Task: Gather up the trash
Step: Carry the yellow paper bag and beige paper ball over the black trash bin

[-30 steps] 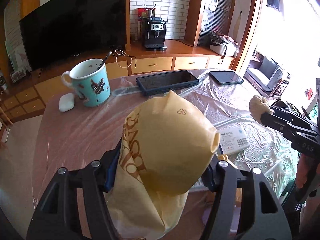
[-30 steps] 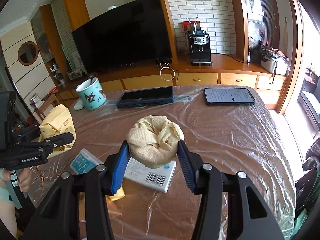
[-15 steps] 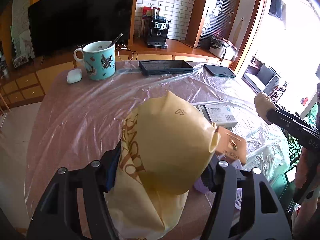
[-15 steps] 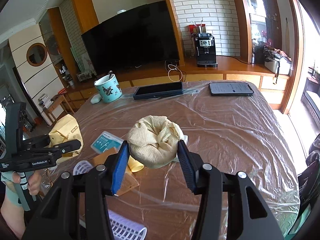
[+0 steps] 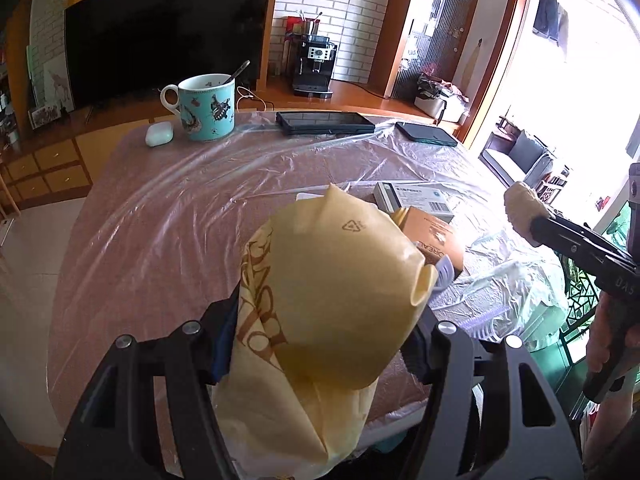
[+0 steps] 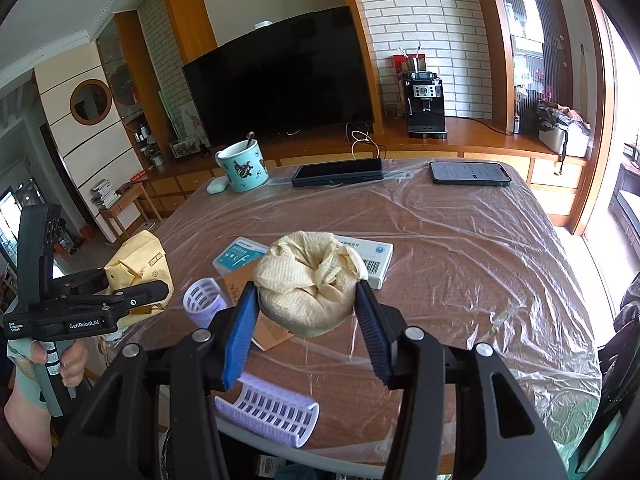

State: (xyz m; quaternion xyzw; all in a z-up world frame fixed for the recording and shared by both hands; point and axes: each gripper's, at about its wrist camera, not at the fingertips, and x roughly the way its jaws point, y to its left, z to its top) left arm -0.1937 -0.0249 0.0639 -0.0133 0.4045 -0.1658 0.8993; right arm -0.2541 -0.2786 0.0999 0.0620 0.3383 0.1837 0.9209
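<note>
My left gripper (image 5: 320, 332) is shut on a crumpled yellow paper bag (image 5: 332, 296) with brown lettering, held above the near edge of the table; it also shows in the right wrist view (image 6: 138, 264). My right gripper (image 6: 306, 316) is shut on a crumpled cream paper towel ball (image 6: 310, 280), held above the table's near edge; it shows at the right of the left wrist view (image 5: 520, 204). On the table lie two white medicine boxes (image 6: 374, 258), a brown carton (image 5: 434, 236) and two lilac hair rollers (image 6: 202, 296).
The table (image 6: 460, 240) is covered in clear plastic film. At its far side stand a turquoise mug (image 6: 244, 166) with a spoon, a white earbud case (image 5: 159, 135), a dark tablet (image 6: 338, 172) and a phone (image 6: 470, 173). A TV and coffee machine stand behind.
Both grippers have drawn back toward the near edge of the table with their trash still held. More of the table and the hair rollers have come into view.
</note>
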